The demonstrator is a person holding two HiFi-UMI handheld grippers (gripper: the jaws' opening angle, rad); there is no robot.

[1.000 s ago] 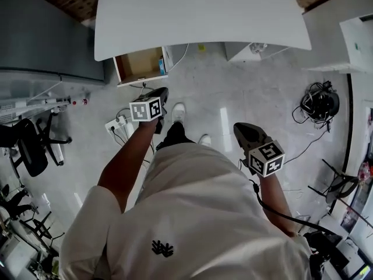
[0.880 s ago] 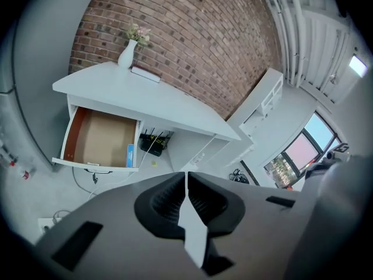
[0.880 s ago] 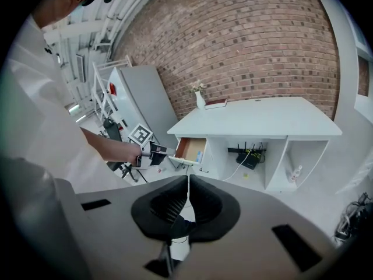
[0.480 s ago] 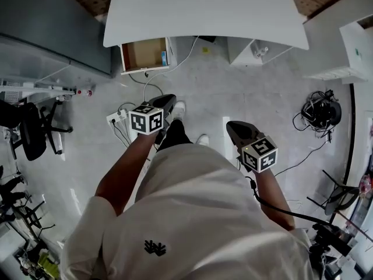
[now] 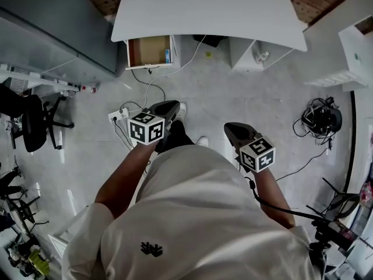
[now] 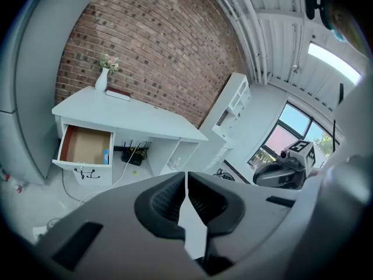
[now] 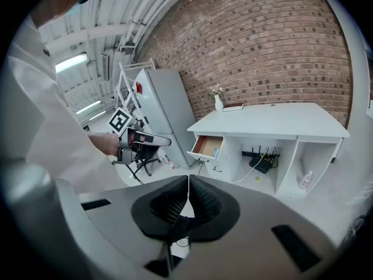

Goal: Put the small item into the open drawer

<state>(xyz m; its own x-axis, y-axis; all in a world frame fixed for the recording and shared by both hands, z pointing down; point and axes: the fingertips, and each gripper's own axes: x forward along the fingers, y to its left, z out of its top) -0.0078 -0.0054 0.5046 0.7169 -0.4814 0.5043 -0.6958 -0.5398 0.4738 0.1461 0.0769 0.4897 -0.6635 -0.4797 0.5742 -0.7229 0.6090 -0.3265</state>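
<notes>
**Both jaws empty, small item seems to sit in the drawer already**

- Open drawer (image 5: 145, 51) is pulled out from under the white tabletop (image 5: 210, 10), well ahead of the person.
- A small blue item (image 5: 167, 55) is inside the drawer, against the side wall nearest the desk's knee space. No other small item is in either gripper. The placing looks done, as far as I can judge.
- Left gripper (image 5: 171, 105): jaws clenched pad to pad, nothing between them. It is held at waist height, well short of the drawer.
- Right gripper (image 5: 232, 127): jaws likewise pressed together and empty, further from the drawer than the left.

Doing the step well, if anything is left:
- Keep both jaws closed and both grippers out of the drawer mouth, so the blue item isn't knocked.
- For any re-approach, come at the drawer from straight in front and above its front panel, never under the tabletop edge.

Edges and room:
- The tabletop overhangs the back of the drawer, so only the front part is open from above.
- A grey cabinet (image 5: 52, 34) stands just beside the drawer on its outer side, leaving little room there.
- A power strip (image 5: 116, 116) and its cable lie on the floor between the person and the drawer, a trip risk.
- The floor on the knee-space side of the drawer is open.
</notes>
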